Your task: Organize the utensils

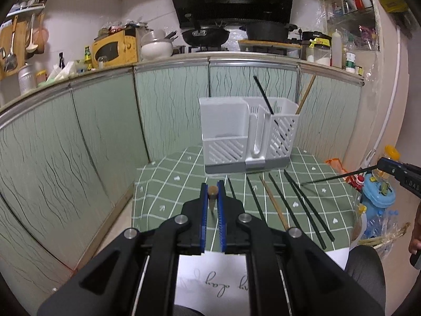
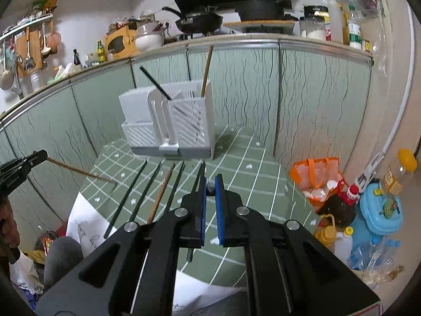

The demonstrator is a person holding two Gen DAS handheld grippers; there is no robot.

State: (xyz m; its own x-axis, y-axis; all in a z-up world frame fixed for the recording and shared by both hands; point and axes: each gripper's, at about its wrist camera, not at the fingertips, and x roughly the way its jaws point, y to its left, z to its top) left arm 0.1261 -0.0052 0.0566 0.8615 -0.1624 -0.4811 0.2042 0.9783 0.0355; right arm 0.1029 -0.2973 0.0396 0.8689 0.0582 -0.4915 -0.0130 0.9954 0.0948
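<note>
Left gripper [image 1: 213, 192] shut tight on a wooden chopstick [image 1: 212, 193], seen end-on betw. the blue pads [image 1: 203, 210]; from the right wrist view, same stick [image 2: 79, 170] slanting out from the jaws, far tip down near the left edge of the desk [image 2: 252, 163], looks lifted, contact w/ cloth not clear. Right gripper [image 2: 209, 185] also shut tight, on a black chopstick [image 1: 339, 176]; in the left wrist view sticking out level toward desk middle, tip above the cloth near the right edge. Green checked cloth over desk, white paper [image 1: 210, 276] w/ handwriting hanging at near edge. White utensil holder [image 1: 247, 134] at far edge, upright, two slotted compartments w/ a divider betw. them. Right compartment: one black chopstick [image 1: 263, 94] leaning left, one wooden chopstick [image 1: 306, 93] leaning right at the far right corner. Left compartment: contents not visible. In front of holder, loose on cloth, roughly parallel, pointing near-to-far: four dark chopsticks [image 1: 284, 200] and one wooden stick [image 1: 273, 202] among them; the two rightmost dark ones close together, nearly touching at far ends. Kitchen counter [image 1: 236, 60] behind w/ pans, yellow microwave [image 1: 115, 48], bottles. Floor right of desk: orange bag [image 2: 315, 173], blue container [image 2: 381, 210], oil bottles.
</note>
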